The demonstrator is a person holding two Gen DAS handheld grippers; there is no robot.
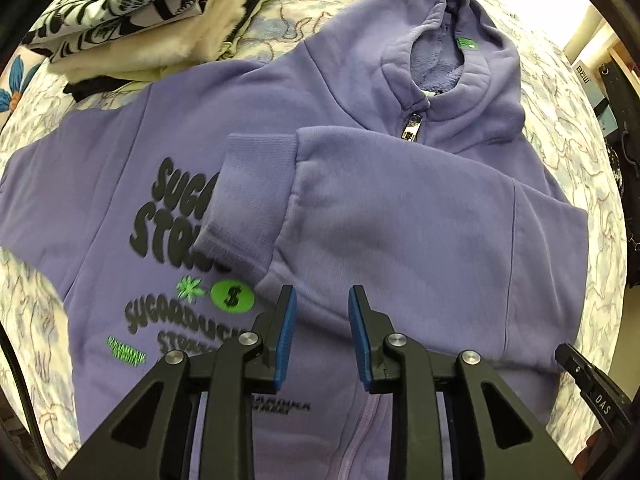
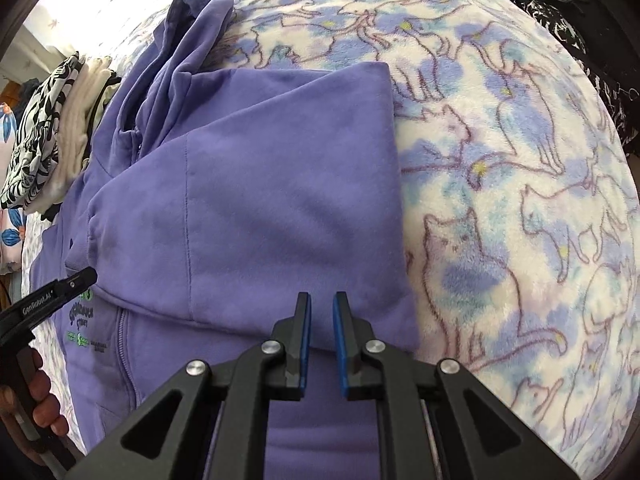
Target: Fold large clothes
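Garment: purple zip sweatshirt (image 1: 360, 208), lying front-up on the cat-print fleece blanket (image 2: 520, 160), collar (image 1: 452, 64) at the far end from me.
Fold state: my right-side sleeve (image 1: 320, 184) is laid across the chest, its ribbed cuff (image 1: 244, 188) covering part of the black lettering (image 1: 168, 208). The other sleeve still lies out flat to the left. I judge one side done, one to go.
Left tongs (image 1: 322, 304): parted a moderate width, nothing between the pads, hovering over the lower chest near the zip line.
Right tongs (image 2: 322, 312): parted narrowly, also empty, above the folded right edge of the garment just beside bare blanket.
Weight and feel (judgement): thick fleece-lined cotton, soft and limp but bulky. It should drape rather than hold a crease and will sag if lifted by one point.
Slip (judgement): low. Fleece blanket under fleece garment will likely drag, so lift before carrying across; do not slide.
Where to take hold: for the left sleeve, pinch at the cuff or the shoulder seam, where the fabric is doubled and firm. For the hem-to-collar fold, one pinch at each bottom corner.
Avoid: the metal zip pull (image 1: 412, 126), hard and poor for the pads.
Nearby: stack of folded clothes (image 1: 132, 16) at far left, well apart from my working area.
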